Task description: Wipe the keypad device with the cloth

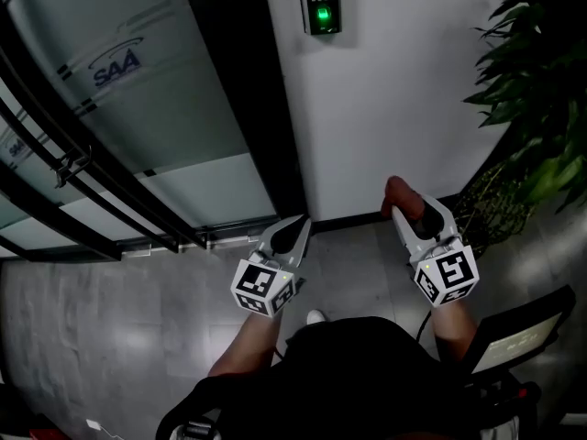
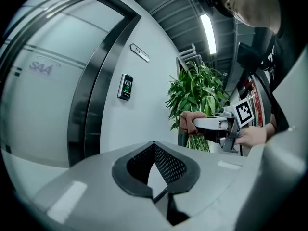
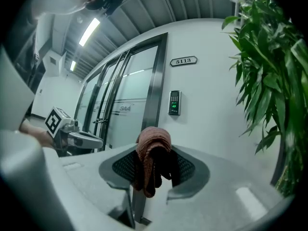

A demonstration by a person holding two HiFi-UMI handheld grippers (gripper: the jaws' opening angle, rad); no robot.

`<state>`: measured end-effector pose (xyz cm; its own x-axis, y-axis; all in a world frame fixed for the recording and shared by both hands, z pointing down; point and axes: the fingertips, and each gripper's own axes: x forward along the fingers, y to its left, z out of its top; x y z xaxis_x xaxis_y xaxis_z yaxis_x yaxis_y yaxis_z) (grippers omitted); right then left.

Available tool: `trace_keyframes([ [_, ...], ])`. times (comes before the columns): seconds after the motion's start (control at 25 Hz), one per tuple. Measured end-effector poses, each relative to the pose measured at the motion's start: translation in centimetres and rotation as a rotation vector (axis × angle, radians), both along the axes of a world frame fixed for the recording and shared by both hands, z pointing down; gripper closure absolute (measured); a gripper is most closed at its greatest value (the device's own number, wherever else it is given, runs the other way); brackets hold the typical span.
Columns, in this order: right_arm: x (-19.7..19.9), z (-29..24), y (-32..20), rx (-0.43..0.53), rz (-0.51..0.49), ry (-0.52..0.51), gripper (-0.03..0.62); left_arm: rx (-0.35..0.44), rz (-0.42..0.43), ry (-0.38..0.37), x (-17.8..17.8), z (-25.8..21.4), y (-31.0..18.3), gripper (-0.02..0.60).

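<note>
The right gripper (image 3: 154, 172) is clamped on a reddish-brown cloth (image 3: 152, 150), which droops over its jaws. Beside it, the left gripper (image 2: 155, 167) has its jaws together on nothing. Ahead of and above both, the keypad device (image 1: 322, 4) glows green on the wall (image 1: 404, 90), just under a plate (image 3: 183, 61) reading "5113". The glass door (image 1: 183, 117) to the left of the left gripper bears "SAA".

A: Approach to keypad device (image 1: 322, 9)?
B: Open air up to bare white wall (image 1: 394, 108); passage clear.
A: Left side?
B: Dark door frame (image 1: 248, 81), just beside it.
A: Right side?
B: Potted plant (image 1: 537, 99), leaves overhanging, well apart.
</note>
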<state>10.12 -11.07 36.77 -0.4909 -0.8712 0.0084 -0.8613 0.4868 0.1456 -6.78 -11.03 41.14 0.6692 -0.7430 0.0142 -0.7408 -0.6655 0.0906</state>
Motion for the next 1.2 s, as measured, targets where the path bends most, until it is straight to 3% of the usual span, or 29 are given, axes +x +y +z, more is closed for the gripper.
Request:
trace_keyframes([
  [0.52, 5.5, 2.0, 7.8, -0.018, -0.008, 0.016, 0.45, -0.008, -0.036, -0.025, 5.3, -0.1, 5.8, 0.565],
  [1.2, 6.3, 3.2, 10.9, -0.012, -0.051, 0.036, 0.45, 0.021, -0.073, -0.038, 6.6, -0.7, 8.6, 0.566],
])
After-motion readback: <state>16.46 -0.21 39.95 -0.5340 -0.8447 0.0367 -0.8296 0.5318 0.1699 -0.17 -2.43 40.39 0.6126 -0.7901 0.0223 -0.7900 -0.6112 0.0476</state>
